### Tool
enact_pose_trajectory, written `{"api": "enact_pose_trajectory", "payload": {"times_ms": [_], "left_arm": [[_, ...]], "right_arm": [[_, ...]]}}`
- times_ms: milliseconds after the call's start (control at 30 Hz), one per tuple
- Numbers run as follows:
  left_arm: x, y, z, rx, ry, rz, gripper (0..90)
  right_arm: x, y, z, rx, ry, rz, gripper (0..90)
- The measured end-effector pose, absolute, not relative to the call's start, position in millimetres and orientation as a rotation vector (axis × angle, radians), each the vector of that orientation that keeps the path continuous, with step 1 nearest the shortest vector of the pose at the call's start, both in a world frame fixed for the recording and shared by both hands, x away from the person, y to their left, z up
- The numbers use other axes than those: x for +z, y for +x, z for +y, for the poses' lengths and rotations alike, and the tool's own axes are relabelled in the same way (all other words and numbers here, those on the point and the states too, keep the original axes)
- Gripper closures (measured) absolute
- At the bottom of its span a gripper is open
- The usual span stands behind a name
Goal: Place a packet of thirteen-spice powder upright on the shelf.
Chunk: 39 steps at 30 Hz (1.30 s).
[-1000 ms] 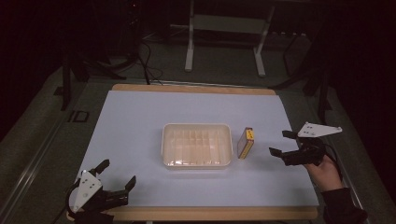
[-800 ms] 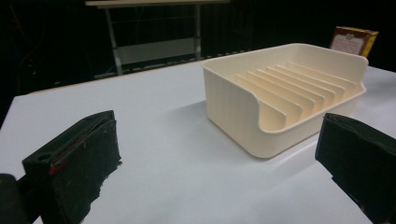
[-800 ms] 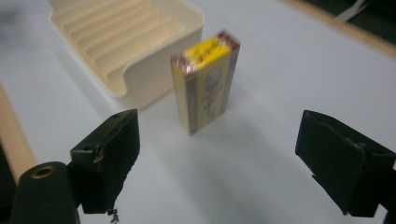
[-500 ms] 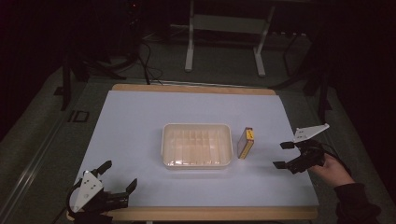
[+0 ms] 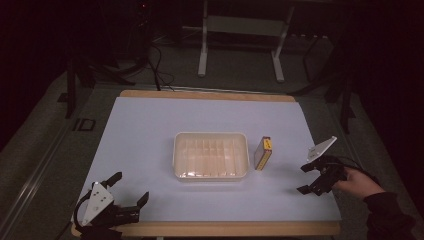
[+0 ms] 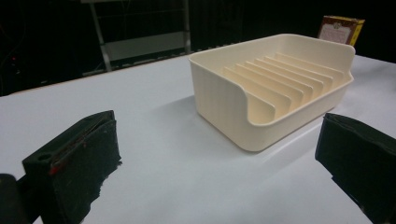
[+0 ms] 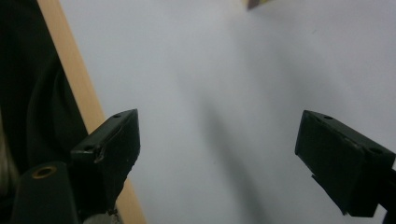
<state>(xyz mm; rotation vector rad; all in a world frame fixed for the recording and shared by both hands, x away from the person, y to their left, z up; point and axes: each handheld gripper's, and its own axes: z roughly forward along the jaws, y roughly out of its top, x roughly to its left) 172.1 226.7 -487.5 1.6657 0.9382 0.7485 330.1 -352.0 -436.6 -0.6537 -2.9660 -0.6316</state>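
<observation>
A cream ribbed tray (image 5: pixel 211 156) sits at the middle of the white table (image 5: pixel 200 115). Right beside it stands a small brown and yellow box (image 5: pixel 263 153). My left gripper (image 5: pixel 130 186) rests at the front left corner, open, with nothing between its fingers. In the left gripper view the tray (image 6: pixel 280 84) lies ahead of the open left gripper (image 6: pixel 219 158), and the box (image 6: pixel 341 28) shows behind it. A hand (image 5: pixel 357 182) holds my right gripper (image 5: pixel 304 179) open near the right edge, right of the box. In the right gripper view the open right gripper (image 7: pixel 224 154) hangs over bare table.
The table's wooden rim (image 7: pixel 74 84) runs close beside the right gripper's jaws. A corner of the box (image 7: pixel 258 3) peeks in at the top of that view. Metal stand legs (image 5: pixel 240 45) and cables lie on the dark floor beyond the table.
The right gripper has moved toward the near edge of the table and dropped lower, turning a little. The left gripper, tray and box have stayed put.
</observation>
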Motion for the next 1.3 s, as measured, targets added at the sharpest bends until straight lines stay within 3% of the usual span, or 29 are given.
{"api": "enact_pose_trajectory", "payload": {"times_ms": [600,1300], "left_arm": [[-487.5,173.5,226.7,0.743,1.663,0.942,0.0],[-486.9,173.7,226.0,0.741,1.662,0.936,0.0]], "right_arm": [[-448.8,329.1,-316.7,-0.149,-0.414,-2.988,14.3],[-439.9,322.5,-271.8,-0.061,-0.203,-2.971,14.2]]}}
